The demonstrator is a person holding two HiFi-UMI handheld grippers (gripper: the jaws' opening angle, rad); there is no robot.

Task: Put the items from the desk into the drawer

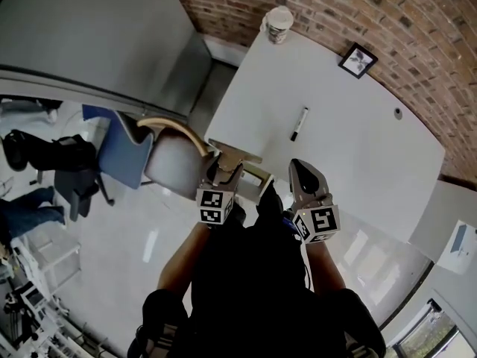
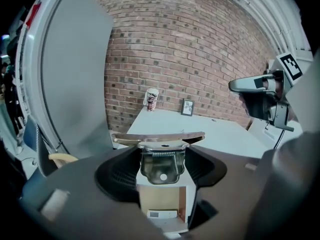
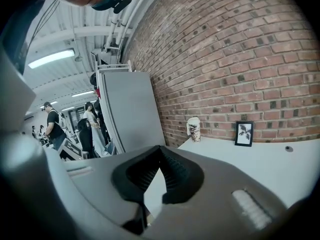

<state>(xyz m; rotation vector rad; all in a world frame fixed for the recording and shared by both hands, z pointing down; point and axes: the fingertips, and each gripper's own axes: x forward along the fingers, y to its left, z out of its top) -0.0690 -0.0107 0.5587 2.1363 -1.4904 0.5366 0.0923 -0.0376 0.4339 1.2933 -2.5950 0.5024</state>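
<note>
My left gripper [image 1: 223, 171] is shut on a brown clipboard [image 1: 232, 157] with a metal clip [image 2: 160, 167], held over the near left corner of the white desk [image 1: 350, 148]. In the left gripper view the board [image 2: 158, 136] lies edge-on across the jaws. To its right, my right gripper [image 1: 304, 171] hangs over the desk's near edge, shut and empty; its black pads [image 3: 172, 174] meet at the tips. On the desk lie a black marker [image 1: 299, 124], a small picture frame [image 1: 358, 60] and a paper cup [image 1: 279, 23]. No drawer shows clearly.
A chair [image 1: 127, 151] with a curved wooden armrest [image 1: 175, 129] stands left of the desk. A grey partition [image 1: 89, 28] rises behind it, and a brick wall [image 1: 417, 43] runs along the desk's far side. People [image 3: 52, 126] stand in the background.
</note>
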